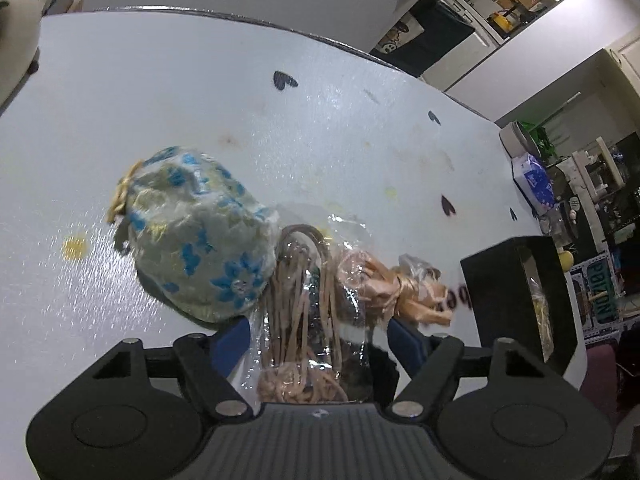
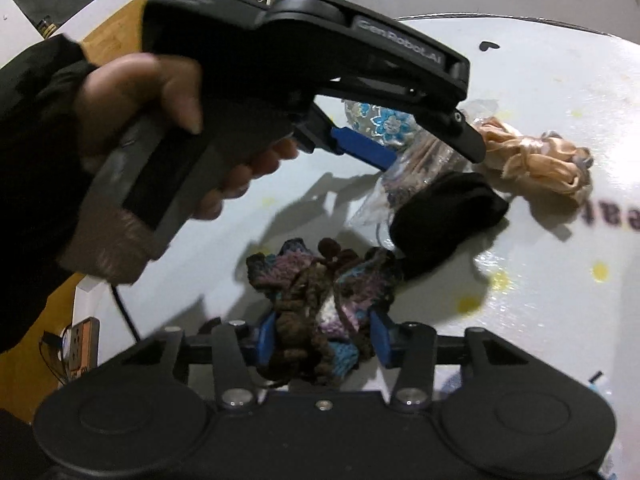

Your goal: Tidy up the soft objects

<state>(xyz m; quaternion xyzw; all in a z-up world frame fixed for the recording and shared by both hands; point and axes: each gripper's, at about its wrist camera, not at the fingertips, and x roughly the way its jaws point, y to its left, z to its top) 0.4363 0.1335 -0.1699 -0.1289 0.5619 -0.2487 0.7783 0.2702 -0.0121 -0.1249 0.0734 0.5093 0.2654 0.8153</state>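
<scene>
- Two claws, both loaded: left gripper (image 1: 318, 326) pinches a bag of cords (image 1: 308, 320); right gripper (image 2: 322, 338) clamps a knit piece (image 2: 320, 300) between its fingers.
- Judged mid-carry; next, each likely needs a spot, perhaps the black box (image 1: 516, 300) right of the left claw.

Blue-flowered pouch (image 1: 196, 236), bagged cords (image 1: 308, 312), peach ribbon bundle (image 2: 536, 160), black sock (image 2: 444, 216), crocheted piece (image 2: 324, 308).

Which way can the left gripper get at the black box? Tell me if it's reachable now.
Probably not yet: the left gripper is shut on the clear bag of cords, so it is occupied. The path itself looks free; the black box stands open to its right on the table.
</scene>
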